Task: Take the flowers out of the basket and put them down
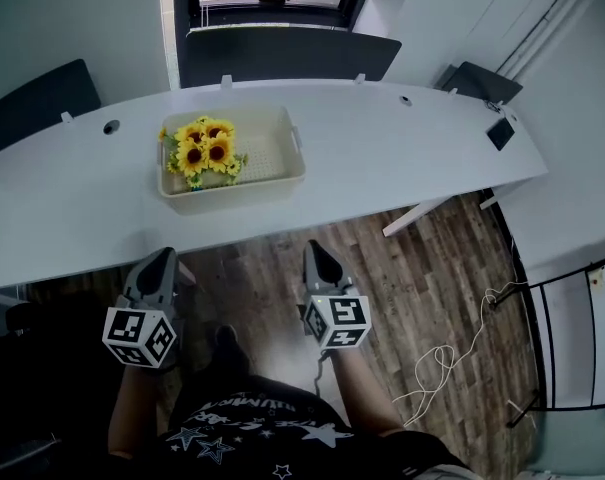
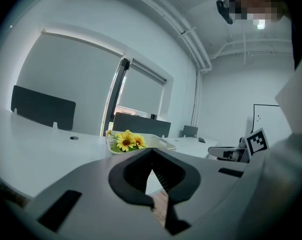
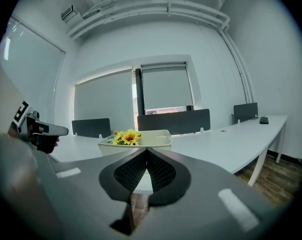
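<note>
**Item 1:** bunch of yellow sunflowers with dark centres and green leaves [image 1: 204, 148].
- Location: the left half of the cream perforated plastic basket [image 1: 238, 197], heads upward, left of centre in the upper part of the head view. It has not been lifted yet.
- Handling, as judged: light and probably artificial. The petals look soft and easy to crush, and the stems are likely stiffer.
- Where to hold: take it low, at the gathered stems under the heads, never on the blooms. The stems are hidden beneath the leaves, so you would come in from above at the edge of the bunch.

**Item 2:** the basket.
- Location: on the long white curved table [image 1: 412, 143], near its front edge.
- Handling, as judged: likely light as well. It may ride up with the bunch, so you may want one tong steadying its rim.

**Item 3:** your left gripper [image 1: 163, 264].
- Location: lower left of the frame, short of the table's edge.
- State: jaws together, nothing between them.

**Item 4:** your right gripper [image 1: 317, 257].
- Location: lower centre, over the wood-plank floor [image 1: 422, 278].
- State: likewise closed and empty.

You must open whichever gripper you use before any grasp.
</note>
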`<control>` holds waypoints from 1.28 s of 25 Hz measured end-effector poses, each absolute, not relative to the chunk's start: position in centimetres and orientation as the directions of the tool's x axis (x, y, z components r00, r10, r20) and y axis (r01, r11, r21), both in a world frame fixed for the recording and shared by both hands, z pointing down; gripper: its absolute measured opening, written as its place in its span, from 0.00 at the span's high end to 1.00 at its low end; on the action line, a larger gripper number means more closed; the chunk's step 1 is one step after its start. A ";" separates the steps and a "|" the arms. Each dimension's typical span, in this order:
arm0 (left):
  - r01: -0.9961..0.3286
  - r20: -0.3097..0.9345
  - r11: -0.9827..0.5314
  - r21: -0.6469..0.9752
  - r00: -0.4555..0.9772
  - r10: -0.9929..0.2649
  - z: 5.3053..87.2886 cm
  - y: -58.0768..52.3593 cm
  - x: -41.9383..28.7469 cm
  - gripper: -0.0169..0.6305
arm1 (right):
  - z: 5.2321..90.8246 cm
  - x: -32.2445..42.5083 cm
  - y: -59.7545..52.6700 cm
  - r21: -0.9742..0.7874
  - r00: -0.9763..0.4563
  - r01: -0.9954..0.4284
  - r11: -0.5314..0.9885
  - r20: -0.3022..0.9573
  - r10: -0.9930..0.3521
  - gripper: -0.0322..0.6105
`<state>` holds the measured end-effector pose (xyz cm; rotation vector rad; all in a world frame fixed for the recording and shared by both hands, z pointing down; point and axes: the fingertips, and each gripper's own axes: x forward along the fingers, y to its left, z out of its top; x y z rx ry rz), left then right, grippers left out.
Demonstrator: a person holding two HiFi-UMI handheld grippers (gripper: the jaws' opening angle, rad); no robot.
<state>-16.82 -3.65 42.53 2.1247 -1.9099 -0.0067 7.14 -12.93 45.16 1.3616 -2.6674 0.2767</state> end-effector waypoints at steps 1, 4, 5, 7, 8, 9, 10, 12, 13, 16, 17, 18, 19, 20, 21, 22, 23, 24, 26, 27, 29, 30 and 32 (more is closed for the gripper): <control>-0.974 0.188 -0.083 0.212 0.124 -0.974 42.6 -4.3 -17.3 0.96 | 45.2 6.6 -13.6 -0.106 -0.584 -0.811 0.576 0.209 -0.784 0.95; -0.974 0.204 -0.079 0.211 0.123 -0.971 43.0 -6.2 -18.5 0.96 | 45.6 5.1 -15.4 -0.115 -0.584 -0.811 0.574 0.229 -0.779 0.95; -0.975 0.210 -0.078 0.210 0.122 -0.970 43.1 -6.8 -18.9 0.96 | 45.7 4.7 -16.1 -0.115 -0.582 -0.812 0.572 0.226 -0.781 0.95; -0.974 0.219 -0.072 0.214 0.119 -0.968 43.3 -7.7 -19.9 0.96 | 45.8 3.9 -17.1 -0.114 -0.580 -0.814 0.570 0.223 -0.784 0.95; -0.974 0.223 -0.068 0.218 0.117 -0.968 43.5 -8.2 -20.4 0.96 | 45.8 3.4 -17.6 -0.114 -0.580 -0.813 0.571 0.226 -0.782 0.95; -0.973 0.228 -0.064 0.222 0.116 -0.967 43.7 -8.6 -21.0 0.96 | 46.0 2.8 -17.9 -0.114 -0.581 -0.812 0.572 0.232 -0.780 0.95; -0.972 0.234 -0.061 0.225 0.115 -0.965 44.0 -9.0 -21.5 0.96 | 46.1 2.3 -18.2 -0.114 -0.582 -0.811 0.573 0.241 -0.776 0.95; -0.973 0.247 -0.061 0.221 0.116 -0.962 44.6 -9.9 -22.3 0.96 | 46.4 1.3 -18.8 -0.112 -0.583 -0.810 0.575 0.252 -0.772 0.95; -0.975 0.251 -0.066 0.212 0.119 -0.961 44.8 -10.2 -22.6 0.96 | 46.4 0.9 -19.1 -0.109 -0.581 -0.811 0.574 0.252 -0.773 0.95; -0.978 0.250 -0.089 0.188 0.135 -0.959 44.9 -11.4 -23.2 0.96 | 46.2 0.2 -20.3 -0.095 -0.569 -0.820 0.565 0.242 -0.786 0.95; -0.977 0.247 -0.094 0.190 0.141 -0.959 44.8 -11.8 -23.4 0.96 | 46.0 -0.1 -20.7 -0.092 -0.565 -0.823 0.561 0.240 -0.790 0.95; -0.976 0.246 -0.097 0.195 0.145 -0.958 44.7 -12.1 -23.7 0.96 | 45.8 -0.4 -21.0 -0.089 -0.560 -0.826 0.557 0.237 -0.794 0.95; -0.975 0.246 -0.099 0.200 0.148 -0.958 44.7 -12.4 -24.1 0.96 | 45.5 -0.7 -21.2 -0.085 -0.557 -0.828 0.554 0.233 -0.797 0.95; -0.974 0.249 -0.101 0.204 0.151 -0.957 44.7 -12.6 -24.5 0.96 | 45.2 -1.0 -21.4 -0.079 -0.554 -0.830 0.552 0.229 -0.800 0.95; -0.973 0.252 -0.102 0.205 0.153 -0.956 44.8 -12.9 -24.8 0.96 | 44.9 -1.2 -21.6 -0.073 -0.551 -0.832 0.550 0.225 -0.804 0.95; -0.974 0.256 -0.102 0.204 0.153 -0.955 45.0 -13.2 -25.1 0.96 | 44.8 -1.4 -21.7 -0.066 -0.548 -0.833 0.549 0.222 -0.806 0.95; -0.975 0.259 -0.101 0.199 0.152 -0.954 45.2 -13.5 -25.4 0.96 | 44.7 -1.6 -21.8 -0.061 -0.547 -0.834 0.548 0.220 -0.808 0.95; -0.976 0.264 -0.098 0.194 0.148 -0.953 45.5 -13.8 -25.7 0.96 | 44.8 -1.8 -21.9 -0.058 -0.546 -0.835 0.547 0.220 -0.809 0.95; -0.977 0.275 -0.091 0.194 0.143 -0.951 46.0 -14.2 -26.0 0.96 | 44.9 -2.0 -22.0 -0.054 -0.545 -0.835 0.548 0.220 -0.809 0.95; -0.976 0.282 -0.085 0.199 0.140 -0.949 46.2 -14.3 -26.1 0.96 | 44.9 -1.8 -22.2 -0.052 -0.543 -0.836 0.546 0.219 -0.811 0.95; -0.977 0.304 -0.066 0.202 0.127 -0.944 46.6 -14.4 -26.3 0.96 | 44.7 -1.4 -22.7 -0.048 -0.531 -0.844 0.534 0.215 -0.819 0.95; -0.978 0.318 -0.055 0.201 0.119 -0.941 46.9 -14.5 -26.4 0.96 | 44.6 -1.1 -23.2 -0.049 -0.525 -0.848 0.528 0.212 -0.824 0.95; -0.977 0.336 -0.035 0.212 0.106 -0.936 47.3 -14.8 -26.7 0.96 | 44.4 -0.8 -24.2 -0.051 -0.522 -0.850 0.523 0.206 -0.828 0.95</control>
